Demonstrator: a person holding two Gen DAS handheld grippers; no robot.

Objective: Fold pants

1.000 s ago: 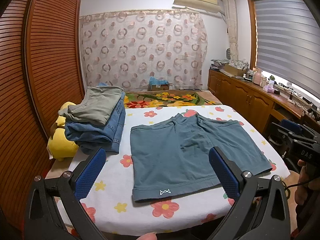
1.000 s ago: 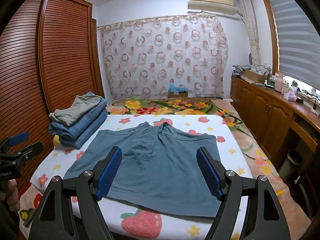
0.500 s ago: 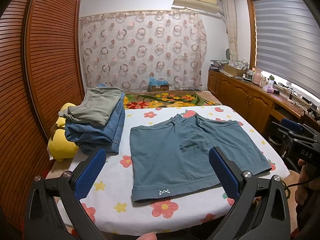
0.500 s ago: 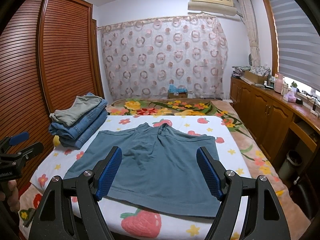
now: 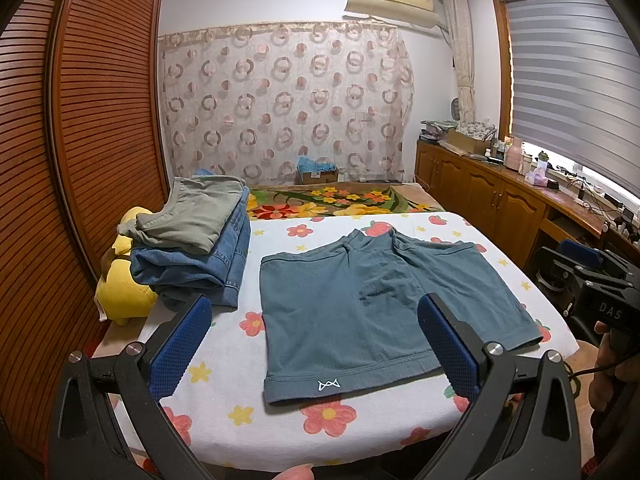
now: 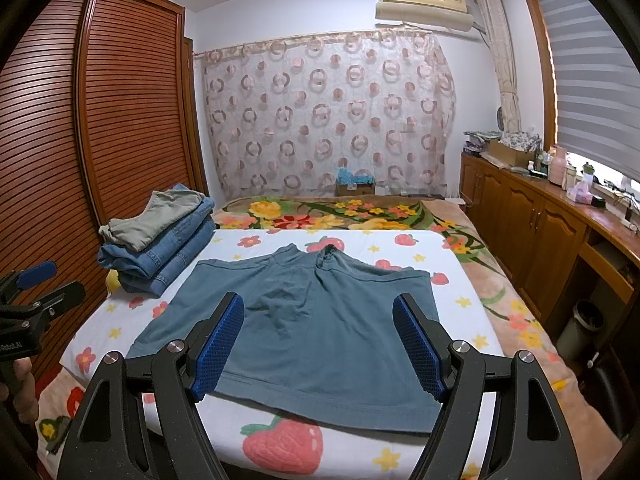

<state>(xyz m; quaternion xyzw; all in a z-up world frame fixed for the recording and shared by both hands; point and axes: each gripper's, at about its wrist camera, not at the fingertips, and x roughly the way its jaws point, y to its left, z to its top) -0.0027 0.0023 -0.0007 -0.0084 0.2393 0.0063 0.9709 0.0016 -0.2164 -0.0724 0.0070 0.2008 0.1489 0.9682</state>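
Pants [image 5: 372, 308]: a teal-blue short pair, spread flat on the bed [image 5: 224, 396], centre of frame in both wrist views. The bed carries a white sheet printed with flowers and strawberries. A small white logo sits on the hem nearest the left wrist camera. Fabric shows light creasing around the middle; no fold made yet.

Left gripper [image 5: 310, 340]: lower part of the left wrist frame, fingers [image 5: 180, 336] spread wide, holding nothing, clear of the cloth and short of the bed edge.

Right gripper [image 6: 318, 346]: lower part of the right wrist frame, fingers [image 6: 220, 346] likewise spread wide and empty; contact with the fabric cannot be told from this angle.

Folded stack [image 5: 200, 248]: grey-green garment on top of blue denim, left of centre in frame, just beside the pants, apart from them. A yellow plush toy [image 5: 124, 292] lies further left against the slatted wooden wardrobe [image 5: 80, 160].
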